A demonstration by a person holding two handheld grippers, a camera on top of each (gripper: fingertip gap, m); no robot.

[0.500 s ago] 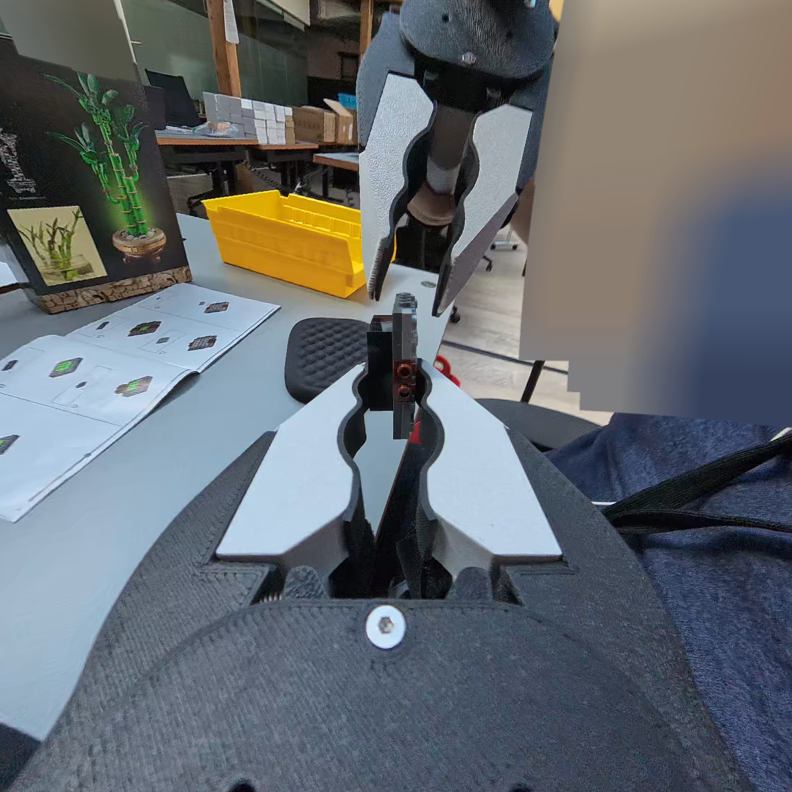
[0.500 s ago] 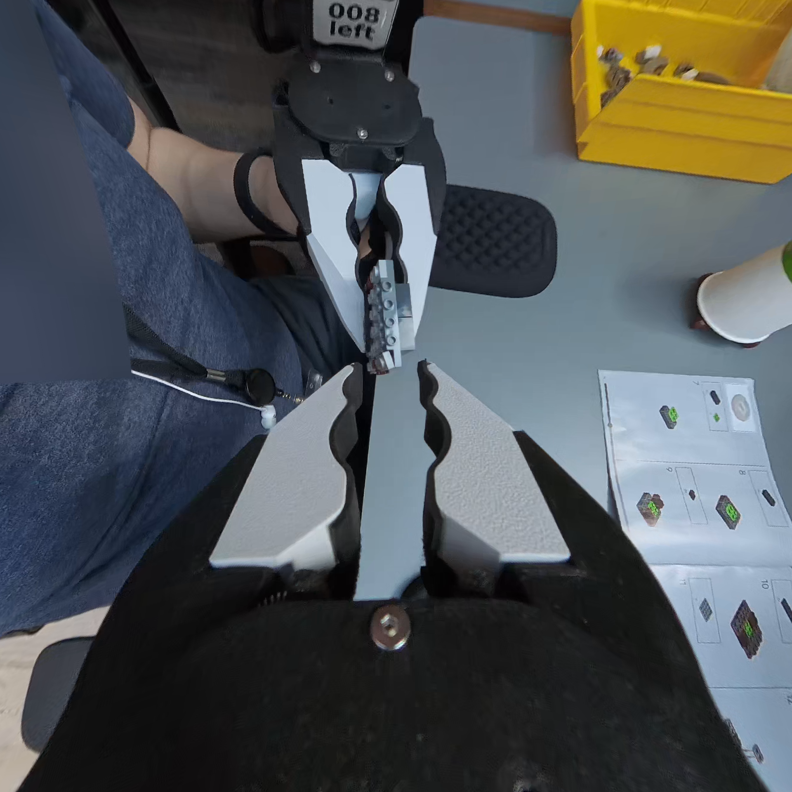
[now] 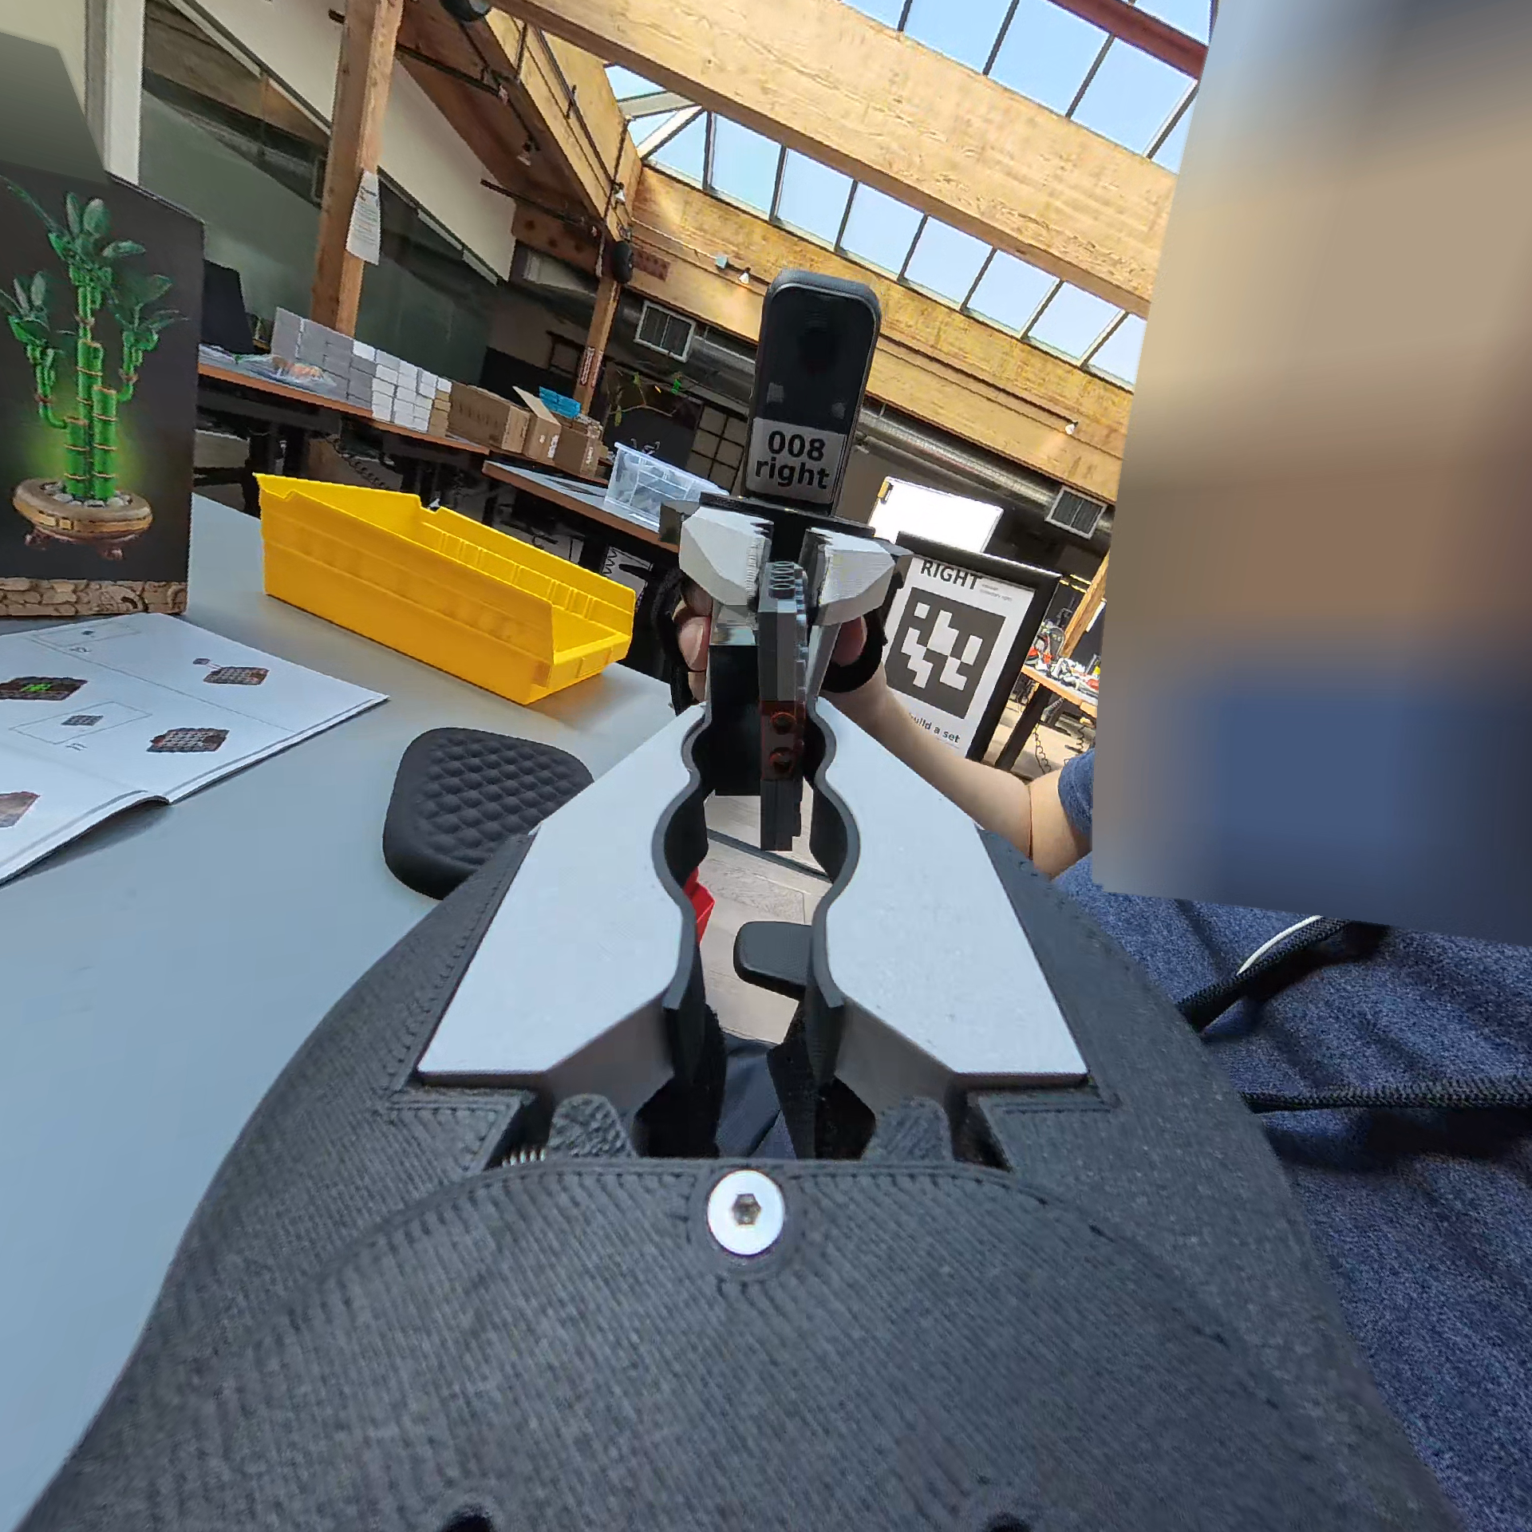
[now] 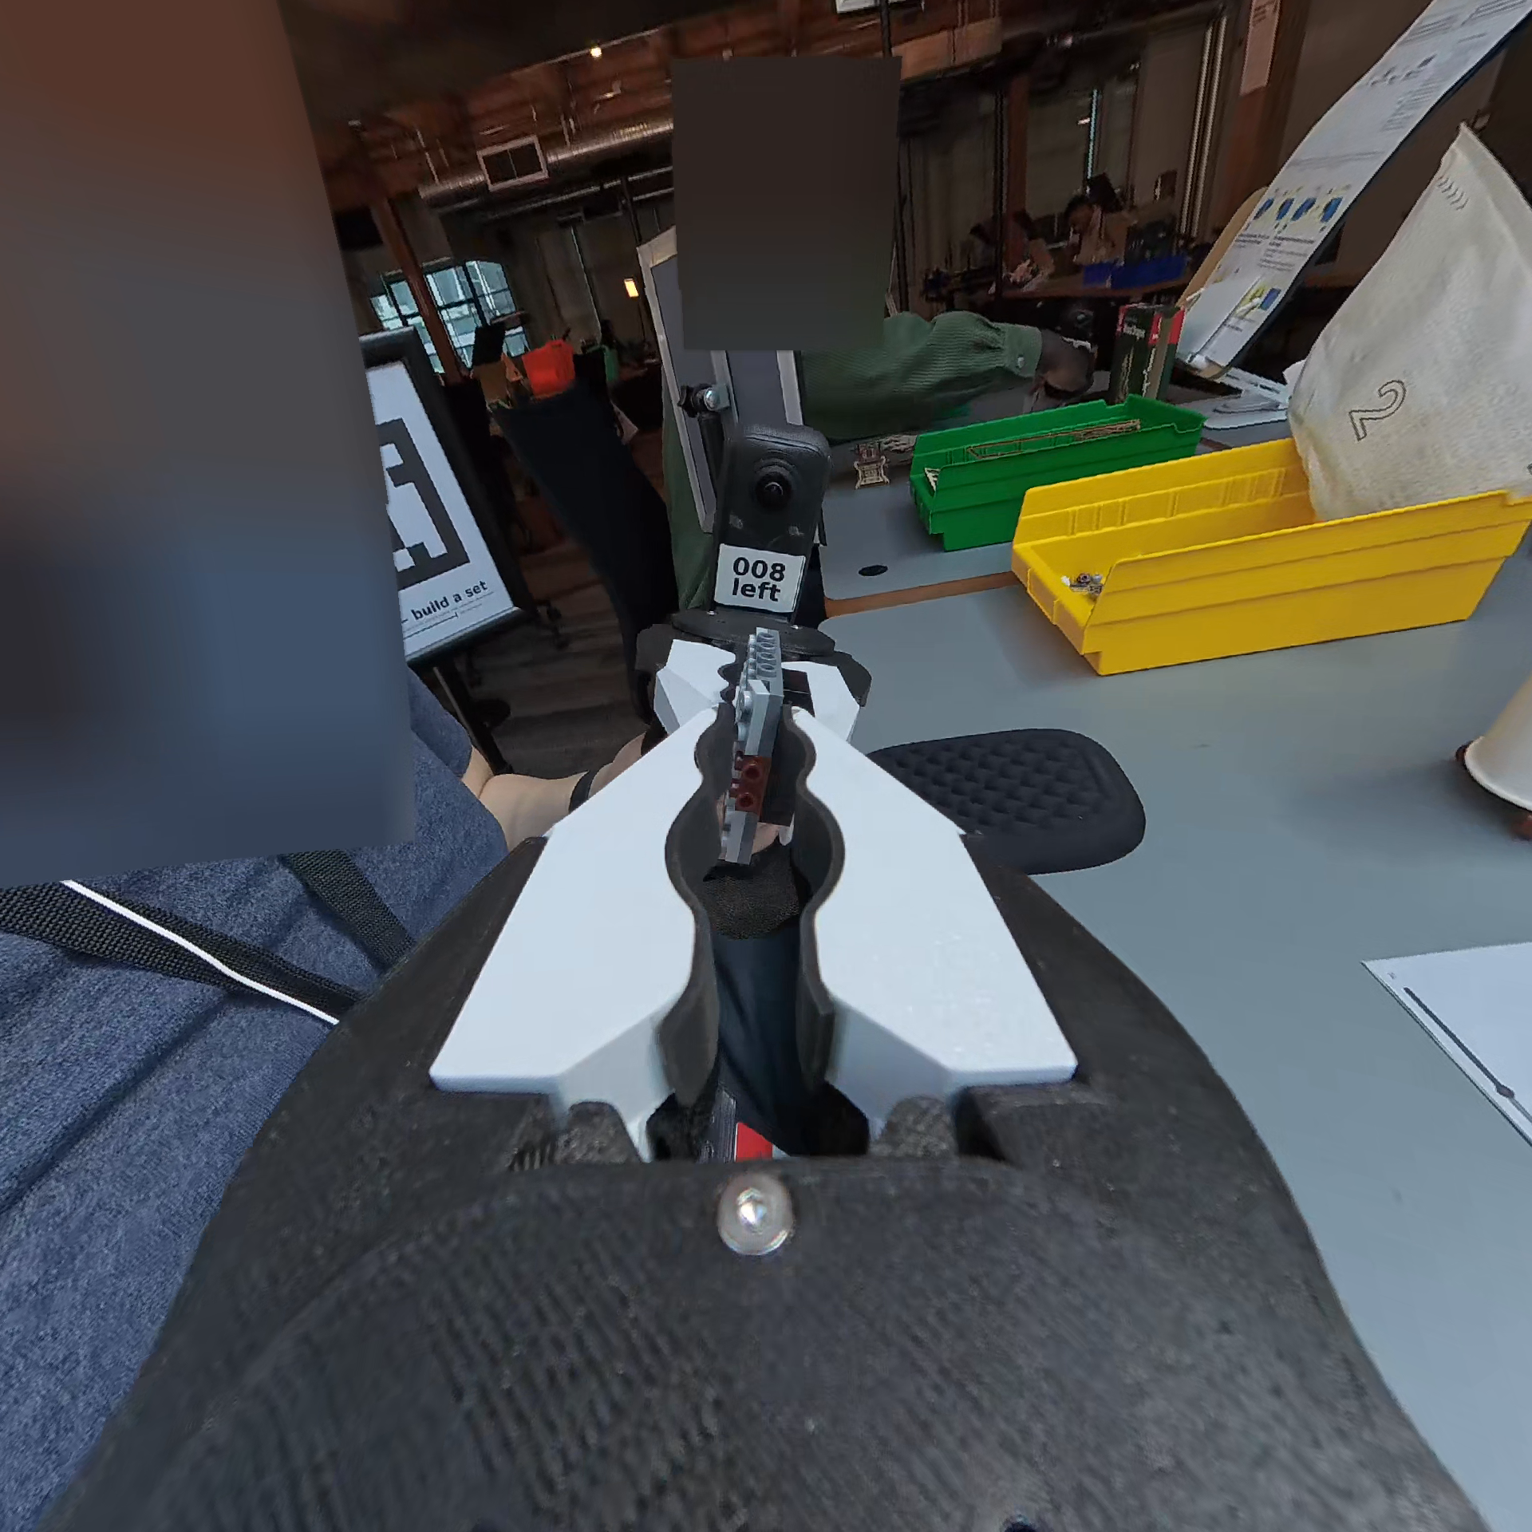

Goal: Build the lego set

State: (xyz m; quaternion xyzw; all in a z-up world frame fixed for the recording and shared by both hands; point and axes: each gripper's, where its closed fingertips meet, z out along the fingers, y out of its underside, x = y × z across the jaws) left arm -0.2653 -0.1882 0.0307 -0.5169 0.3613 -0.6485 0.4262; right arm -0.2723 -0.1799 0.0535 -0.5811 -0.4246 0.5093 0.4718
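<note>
There are two grippers and one lego piece [image 3: 779,663]. It is a flat grey plate with bumps, a black block and a small brown-red bit on it, held up in the air beside the grey table [image 3: 207,895]. The left gripper [image 3: 756,729] and the right gripper [image 4: 753,738] meet nose to nose. Both sets of jaws are nearly closed and seem to pinch it.

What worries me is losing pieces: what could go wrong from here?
1. The lego assembly hangs between the left tool and right tool, off the table edge; a badly timed release could drop it toward the person's lap.
2. Opposing tools twisting the thin stack might pop off the dark red piece.
</note>
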